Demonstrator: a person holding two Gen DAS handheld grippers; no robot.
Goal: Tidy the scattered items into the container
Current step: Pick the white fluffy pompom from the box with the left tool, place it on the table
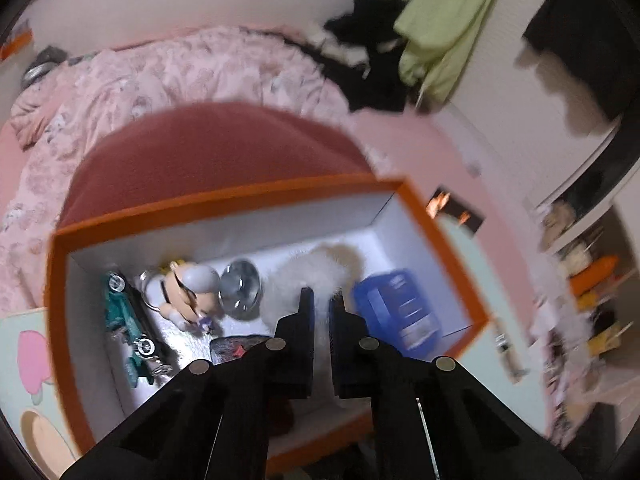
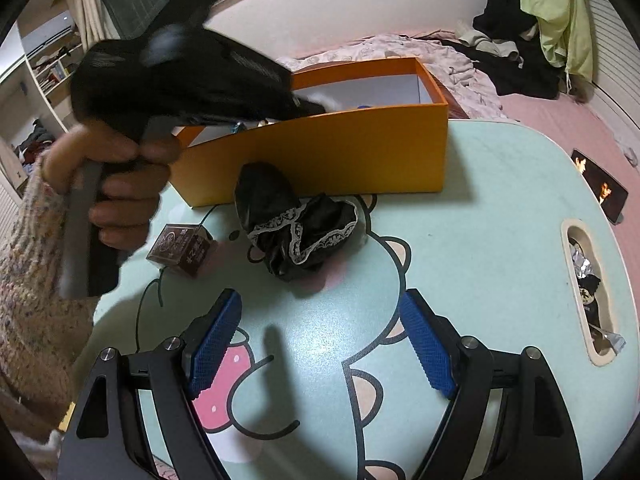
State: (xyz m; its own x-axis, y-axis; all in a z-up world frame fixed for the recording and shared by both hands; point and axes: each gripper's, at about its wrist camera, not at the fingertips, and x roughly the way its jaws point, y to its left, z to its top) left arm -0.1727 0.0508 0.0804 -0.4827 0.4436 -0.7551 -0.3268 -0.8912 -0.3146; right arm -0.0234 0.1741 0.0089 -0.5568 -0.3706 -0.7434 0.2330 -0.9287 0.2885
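The orange box (image 1: 224,196) holds a teal toy car (image 1: 128,328), a small figure keychain (image 1: 188,292), a shiny round piece (image 1: 240,290), a white fluffy item (image 1: 316,268) and a blue container (image 1: 400,308). My left gripper (image 1: 322,296) hangs over the box's inside, jaws shut, with nothing clearly between them. From the right wrist view, the left gripper (image 2: 316,104) reaches over the orange box (image 2: 320,148), held by a hand (image 2: 120,200). A black lace cloth (image 2: 300,224) and a small dark red box (image 2: 182,246) lie on the table. My right gripper (image 2: 320,344) stands open above the table, short of the cloth.
The mint table (image 2: 480,240) has a cartoon bear print and a slot (image 2: 588,292) near its right edge. A phone (image 2: 600,192) lies beyond the right rim. A bed with pink bedding (image 1: 180,76) and piled clothes (image 2: 516,60) lies behind the box.
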